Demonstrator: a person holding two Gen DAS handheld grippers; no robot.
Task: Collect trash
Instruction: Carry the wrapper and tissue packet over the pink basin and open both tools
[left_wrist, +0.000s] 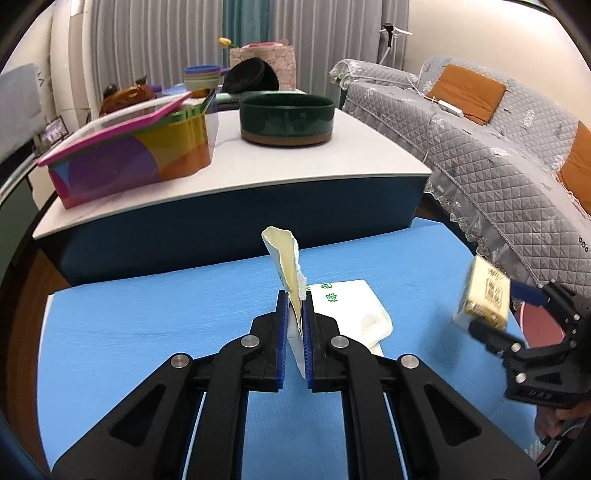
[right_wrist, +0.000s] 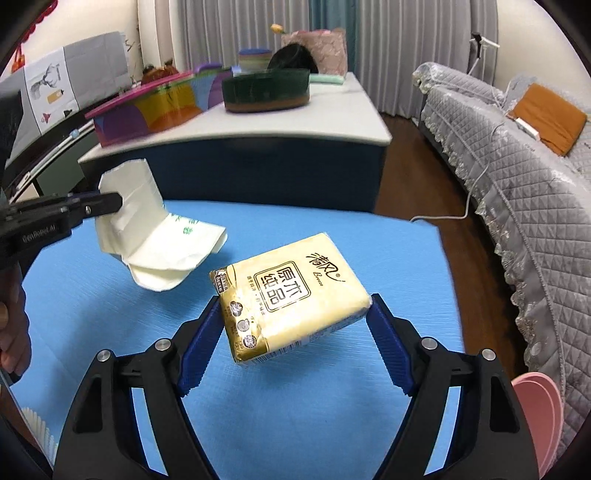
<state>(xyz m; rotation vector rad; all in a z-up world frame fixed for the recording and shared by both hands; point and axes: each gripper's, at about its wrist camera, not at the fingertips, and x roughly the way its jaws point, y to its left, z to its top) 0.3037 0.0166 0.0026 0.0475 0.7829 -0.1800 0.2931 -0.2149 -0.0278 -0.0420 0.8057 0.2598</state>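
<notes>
Now, line by line:
Left gripper: jaws narrowed onto the upright flap of a cream paper wrapper, pinched between the blue pads; the flap's torn top stands above the fingertips.
Wrapper, lower part: bends away from the flap and lies on the blue mat, green printing showing; in the right wrist view the wrapper hangs from the left gripper with its far end resting on the mat.
Right gripper: jaws spread fairly wide, clamped on the two short sides of a yellow tissue pack.
Tissue pack: held tilted, clear of the mat, to the right of the wrapper and apart from it; the left wrist view shows the pack blurred in the right gripper at the mat's right edge.
Behind the mat: a white-topped table with a dark green bowl and a colourful box; a grey quilted sofa to the right.
</notes>
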